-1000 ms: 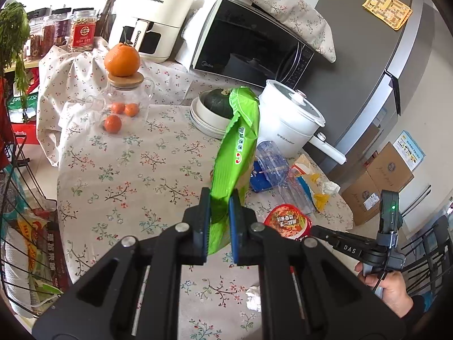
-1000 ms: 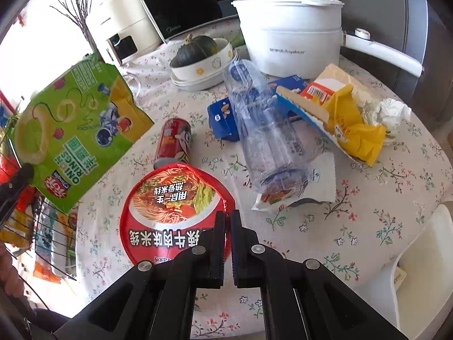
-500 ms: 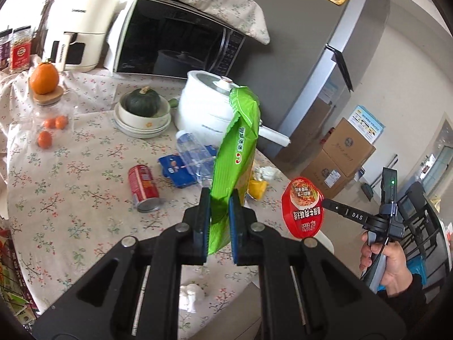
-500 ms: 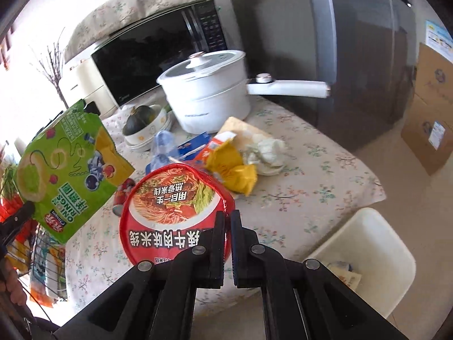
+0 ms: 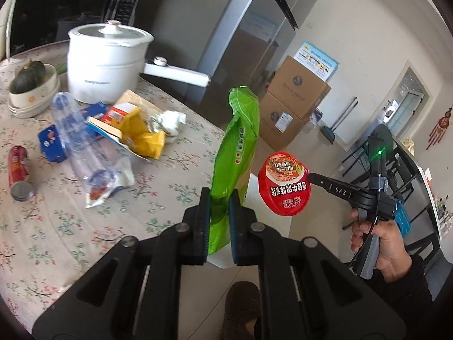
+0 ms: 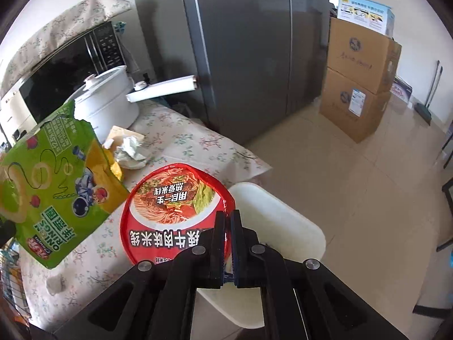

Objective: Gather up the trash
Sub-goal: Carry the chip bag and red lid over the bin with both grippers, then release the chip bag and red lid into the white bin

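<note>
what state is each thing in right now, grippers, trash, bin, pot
left gripper: shut on green snack bag, bag upright
right gripper: shut on red noodle lid
white bin: open on the floor
plastic bottle: lying on table
red can: lying on side
white pot: lidded

Home kitchen, microwave [image 5: 65, 14], tall fridge [image 6: 240, 51], electric pot [image 5: 107, 59], floral tablecloth [image 5: 70, 226]

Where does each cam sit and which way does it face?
Left wrist: on the left gripper, looking down along its fingers over the table edge; the green snack bag is clamped, and the right hand shows.
Right wrist: on the right gripper, tilted down at the white bin; the fingers pinch the red noodle lid.
Shared: bag, lid, white pot, cardboard boxes.
</note>
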`<state>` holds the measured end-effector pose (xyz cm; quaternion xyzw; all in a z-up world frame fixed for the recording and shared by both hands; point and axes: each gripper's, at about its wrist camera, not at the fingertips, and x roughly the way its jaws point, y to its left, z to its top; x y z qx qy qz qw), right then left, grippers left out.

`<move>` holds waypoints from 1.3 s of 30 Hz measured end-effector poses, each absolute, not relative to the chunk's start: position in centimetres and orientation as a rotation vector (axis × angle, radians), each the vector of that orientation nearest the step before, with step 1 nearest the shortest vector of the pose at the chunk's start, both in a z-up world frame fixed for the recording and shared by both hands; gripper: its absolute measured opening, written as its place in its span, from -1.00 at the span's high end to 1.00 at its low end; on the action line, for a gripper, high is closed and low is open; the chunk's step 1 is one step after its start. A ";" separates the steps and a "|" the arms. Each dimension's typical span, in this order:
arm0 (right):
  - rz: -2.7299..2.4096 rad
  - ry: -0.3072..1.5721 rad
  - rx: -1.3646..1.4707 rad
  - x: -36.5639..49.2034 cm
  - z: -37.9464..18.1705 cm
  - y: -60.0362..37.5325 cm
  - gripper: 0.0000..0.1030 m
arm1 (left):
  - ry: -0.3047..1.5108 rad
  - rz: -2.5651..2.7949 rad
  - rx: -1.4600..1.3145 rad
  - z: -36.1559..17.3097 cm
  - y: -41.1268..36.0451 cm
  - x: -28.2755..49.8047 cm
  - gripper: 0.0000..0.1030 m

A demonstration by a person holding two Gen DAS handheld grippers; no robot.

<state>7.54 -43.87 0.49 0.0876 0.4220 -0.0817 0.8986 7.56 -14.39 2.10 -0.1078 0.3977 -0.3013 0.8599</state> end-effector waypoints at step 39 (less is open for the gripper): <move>-0.332 1.009 0.179 6.0 -3.7 -50.6 0.92 | 0.935 -0.501 0.001 -3.2 -19.0 8.9 -0.61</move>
